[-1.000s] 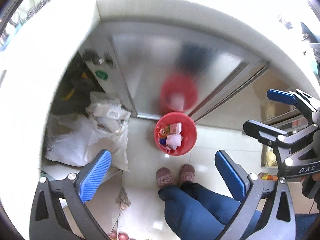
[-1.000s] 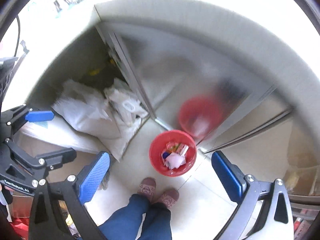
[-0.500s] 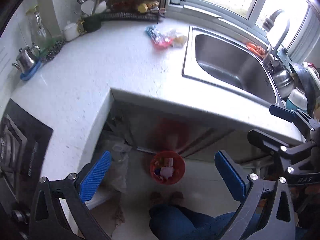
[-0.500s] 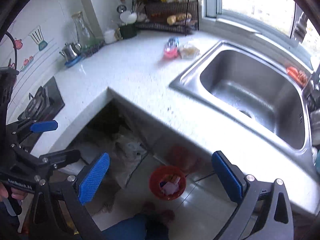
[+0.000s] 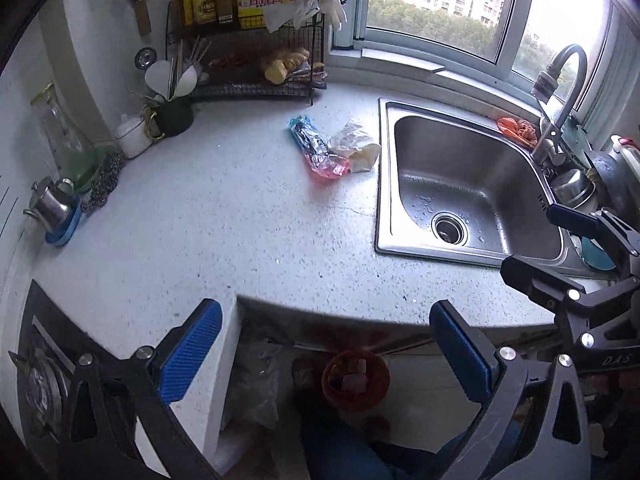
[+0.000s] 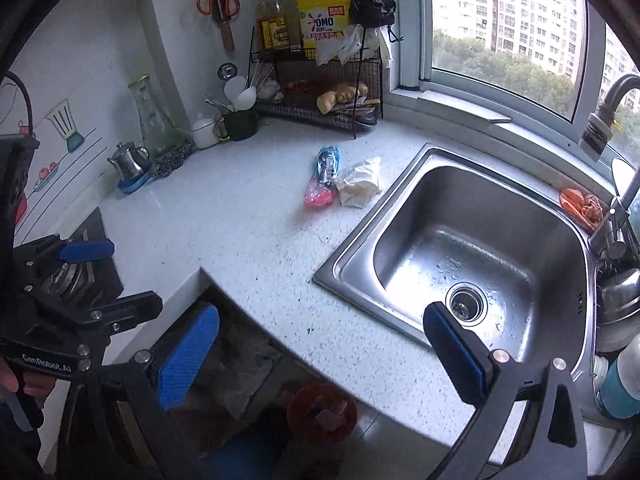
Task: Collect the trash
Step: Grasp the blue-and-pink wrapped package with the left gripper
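A blue and pink plastic wrapper (image 5: 316, 147) (image 6: 323, 178) and a crumpled white wrapper (image 5: 357, 147) (image 6: 357, 185) lie side by side on the white counter, left of the sink. A red bin (image 5: 355, 378) (image 6: 322, 412) with trash in it stands on the floor below the counter edge. My left gripper (image 5: 324, 356) is open and empty, held above the counter's front edge and the bin. My right gripper (image 6: 320, 356) is open and empty, above the counter edge beside the sink. Each gripper shows at the side of the other's view.
A steel sink (image 5: 472, 192) (image 6: 472, 248) with a faucet (image 5: 560, 92) is at the right. A wire rack (image 5: 256, 68) with bottles, a utensil cup (image 5: 174, 116), a small steel pot (image 5: 50, 202) and a glass jar line the back. A stove (image 5: 36, 376) is at the left.
Both views have swung up from the floor and the red bin to the counter top. The wrappers and sink are now in full view. Both grippers stay open.
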A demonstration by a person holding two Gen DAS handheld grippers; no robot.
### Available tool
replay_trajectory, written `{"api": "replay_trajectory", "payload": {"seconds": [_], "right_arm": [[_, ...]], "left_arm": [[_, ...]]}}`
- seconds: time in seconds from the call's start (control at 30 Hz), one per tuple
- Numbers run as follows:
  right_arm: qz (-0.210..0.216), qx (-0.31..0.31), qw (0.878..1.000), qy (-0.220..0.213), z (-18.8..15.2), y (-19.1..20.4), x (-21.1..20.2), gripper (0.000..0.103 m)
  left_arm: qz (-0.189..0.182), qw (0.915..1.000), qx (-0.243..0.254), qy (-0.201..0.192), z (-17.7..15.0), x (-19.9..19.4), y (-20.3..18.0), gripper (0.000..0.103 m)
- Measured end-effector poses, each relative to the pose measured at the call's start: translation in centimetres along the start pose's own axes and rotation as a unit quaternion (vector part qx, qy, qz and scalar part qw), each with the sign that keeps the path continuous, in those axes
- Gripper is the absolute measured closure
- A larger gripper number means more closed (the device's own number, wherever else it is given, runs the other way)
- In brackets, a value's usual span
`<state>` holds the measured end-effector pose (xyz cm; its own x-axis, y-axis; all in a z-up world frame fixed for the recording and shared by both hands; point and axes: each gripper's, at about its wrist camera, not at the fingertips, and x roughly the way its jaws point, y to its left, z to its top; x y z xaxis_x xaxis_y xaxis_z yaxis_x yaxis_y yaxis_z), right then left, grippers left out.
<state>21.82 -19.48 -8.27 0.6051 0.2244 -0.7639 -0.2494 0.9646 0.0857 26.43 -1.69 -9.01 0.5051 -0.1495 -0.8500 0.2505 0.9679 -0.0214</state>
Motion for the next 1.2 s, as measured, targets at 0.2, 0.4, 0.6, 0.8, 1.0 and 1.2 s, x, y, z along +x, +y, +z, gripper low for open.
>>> {"api": "replay_trajectory", "payload": {"seconds": [0.2,0.4,0.6,0.8,1.0,1.2], "right_arm": [[-0.011,0.026,1.000,0.005,3.7,-1.2,3.5,0.001],[-0.037,0.058,0.997,0.020,7.3,-2.6,7.1,0.001],[-0.063,0.099,0.992,0.038,9.2,-4.2,9.8,0.001],[-0.092,0.119,0.987,0.060,9.8,-5.4,11.8,0.001],[-0.111,0.133,0.981,0.084,10.2,-6.8,13.9,0.001],[-0.118,0.136,0.978,0.102,10.8,-7.7,15.4,0.001]], "left_arm": [[-0.014,0.9997,0.021,0.002,5.6,3.7,2.1,0.000],[-0.035,0.9976,0.053,0.027,10.7,8.2,3.6,0.000],[-0.077,0.9929,0.063,0.064,13.7,12.9,4.5,0.000],[-0.100,0.9876,0.072,0.097,15.5,17.5,3.9,0.000],[-0.118,0.9820,0.076,0.127,16.6,21.6,3.0,0.000],[-0.124,0.9778,0.068,0.155,16.9,25.0,2.6,0.003]]}}
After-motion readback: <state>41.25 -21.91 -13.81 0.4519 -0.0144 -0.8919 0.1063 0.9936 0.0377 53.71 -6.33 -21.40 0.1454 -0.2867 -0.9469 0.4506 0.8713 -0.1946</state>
